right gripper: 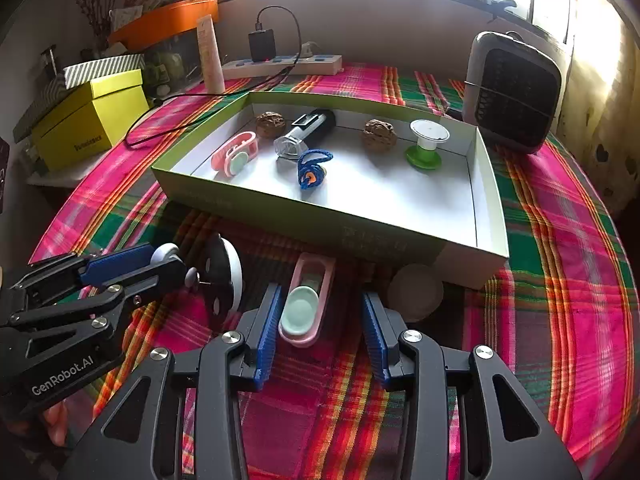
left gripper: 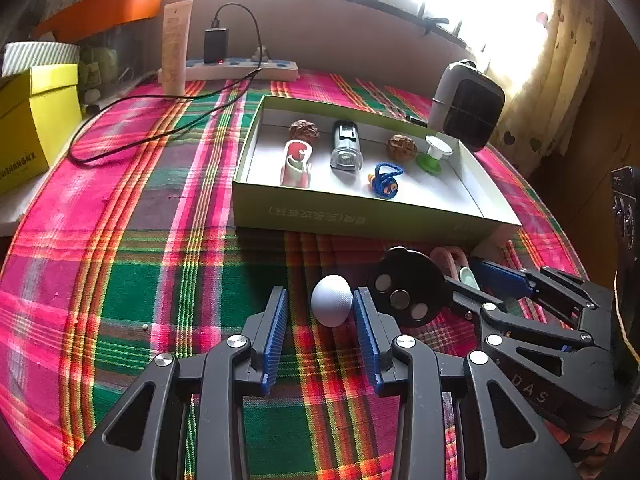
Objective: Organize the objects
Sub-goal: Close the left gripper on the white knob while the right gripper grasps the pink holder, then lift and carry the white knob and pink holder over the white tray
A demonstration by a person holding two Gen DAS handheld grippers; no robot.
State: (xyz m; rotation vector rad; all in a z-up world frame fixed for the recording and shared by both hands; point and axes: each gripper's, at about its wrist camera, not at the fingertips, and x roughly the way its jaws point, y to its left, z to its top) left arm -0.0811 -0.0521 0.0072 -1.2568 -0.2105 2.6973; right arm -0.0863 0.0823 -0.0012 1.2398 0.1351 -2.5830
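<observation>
A shallow green box [left gripper: 360, 216] [right gripper: 280, 208] on the plaid cloth holds two walnuts, a silver flashlight [left gripper: 346, 148], a pink clip [right gripper: 236, 156], a blue knitted charm [right gripper: 312, 168] and a green-and-white spool [right gripper: 426, 144]. My left gripper [left gripper: 320, 312] is open around a small white egg-shaped ball [left gripper: 332, 300], which touches the right pad. My right gripper [right gripper: 320, 320] is open around a pink clip with a mint disc [right gripper: 306, 304] on the cloth, its left pad nearly touching. A black disc with round magnets [left gripper: 404, 292] [right gripper: 218, 280] lies between the grippers. A pale round lid [right gripper: 416, 292] lies against the box.
A grey-and-black heater [right gripper: 516, 92] stands behind the box at right. A power strip with a charger and black cable [right gripper: 280, 64], a cream tube [left gripper: 176, 48], yellow boxes [left gripper: 36, 128] and an orange tray [left gripper: 108, 8] line the back and left.
</observation>
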